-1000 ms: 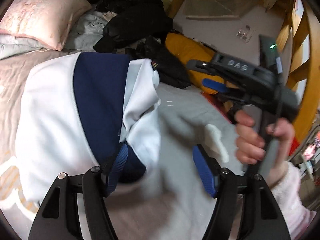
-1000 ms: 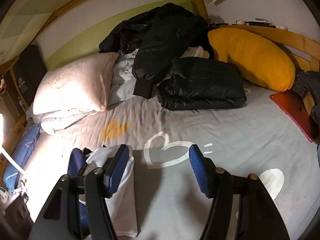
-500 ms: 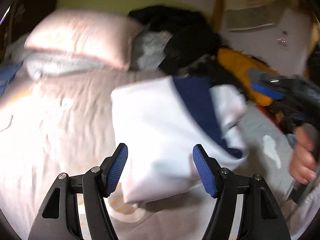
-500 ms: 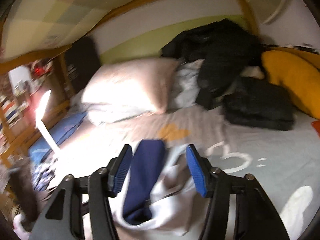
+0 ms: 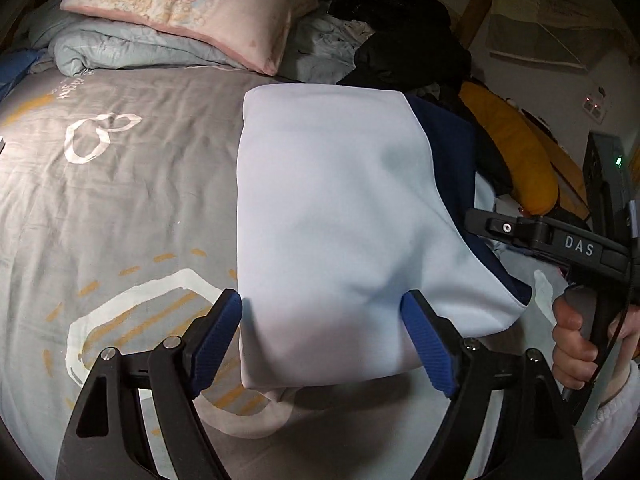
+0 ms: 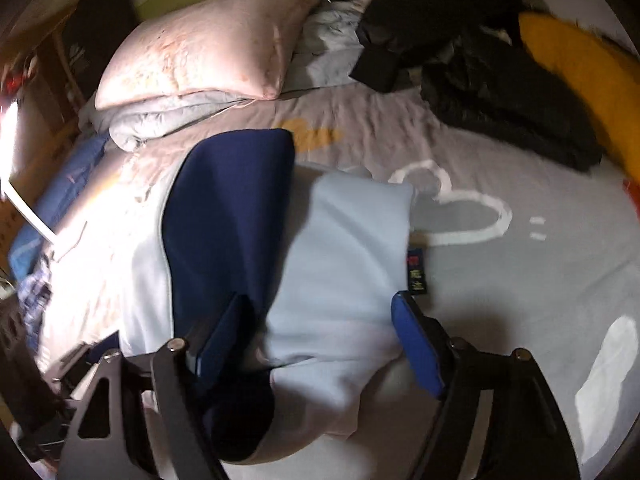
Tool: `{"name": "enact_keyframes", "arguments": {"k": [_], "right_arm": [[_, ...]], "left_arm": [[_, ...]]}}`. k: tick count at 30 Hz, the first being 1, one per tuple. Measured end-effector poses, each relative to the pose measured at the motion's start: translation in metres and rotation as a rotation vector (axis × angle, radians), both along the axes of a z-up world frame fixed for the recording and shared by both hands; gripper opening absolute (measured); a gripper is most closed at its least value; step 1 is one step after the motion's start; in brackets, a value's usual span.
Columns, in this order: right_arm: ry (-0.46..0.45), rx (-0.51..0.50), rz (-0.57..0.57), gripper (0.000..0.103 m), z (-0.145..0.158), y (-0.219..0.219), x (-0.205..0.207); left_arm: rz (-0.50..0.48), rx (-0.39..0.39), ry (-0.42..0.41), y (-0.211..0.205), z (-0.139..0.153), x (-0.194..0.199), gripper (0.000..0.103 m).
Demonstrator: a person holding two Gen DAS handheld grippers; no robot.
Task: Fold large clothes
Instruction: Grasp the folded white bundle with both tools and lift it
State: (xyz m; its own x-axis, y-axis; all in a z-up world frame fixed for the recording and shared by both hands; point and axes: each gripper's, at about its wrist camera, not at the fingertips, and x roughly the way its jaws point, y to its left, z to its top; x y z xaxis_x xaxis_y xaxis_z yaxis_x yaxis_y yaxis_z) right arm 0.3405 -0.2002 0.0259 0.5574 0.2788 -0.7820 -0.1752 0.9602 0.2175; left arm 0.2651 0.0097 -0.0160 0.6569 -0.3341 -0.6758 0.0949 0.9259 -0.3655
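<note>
Grey bedsheet (image 5: pixel 120 200) bears the folded garment (image 5: pixel 340 220), lying between both opening grippers' wide jaws, left gripper (image 5: pixel 322 340) and right gripper (image 6: pixel 316 344), ungripped.

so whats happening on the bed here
A person with a gripper in each hand is folding a light blue and navy garment on a grey printed bedsheet. The garment lies as a folded bundle. The left gripper and the right gripper each sit over its near edge with jaws opening, the cloth between the fingers but not pinched. Behind it are a pink pillow, a pile of black jackets and a yellow cushion.
</note>
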Motion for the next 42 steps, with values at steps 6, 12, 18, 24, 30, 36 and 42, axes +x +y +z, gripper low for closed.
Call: {"name": "enact_keyframes", "arguments": {"k": [6, 12, 18, 24, 30, 36, 42], "right_arm": [[0.073, 0.142, -0.030, 0.085, -0.012, -0.023, 0.004], [0.052, 0.160, -0.026, 0.085, -0.011, -0.026, -0.004], [0.041, 0.177, -0.002, 0.085, -0.009, -0.024, -0.005], [0.025, 0.333, -0.003, 0.085, -0.018, -0.033, 0.001], [0.105, 0.407, 0.058, 0.085, -0.047, -0.023, 0.018], [0.154, 0.570, 0.122, 0.076, -0.070, -0.022, 0.037], [0.110, 0.543, 0.149, 0.051, -0.051, -0.021, 0.031]], "left_arm": [[0.007, 0.002, -0.010, 0.000, 0.002, -0.008, 0.082], [0.012, 0.001, -0.013, 0.002, 0.003, -0.009, 0.083], [-0.035, -0.034, -0.025, 0.002, 0.009, -0.008, 0.087], [-0.027, -0.165, -0.039, 0.012, 0.020, 0.009, 0.103], [0.001, -0.364, 0.133, 0.036, -0.020, 0.054, 0.103], [-0.052, -0.515, 0.172, 0.049, -0.048, 0.070, 0.103], [-0.083, -0.417, 0.130, 0.032, -0.018, 0.070, 0.073]]}}
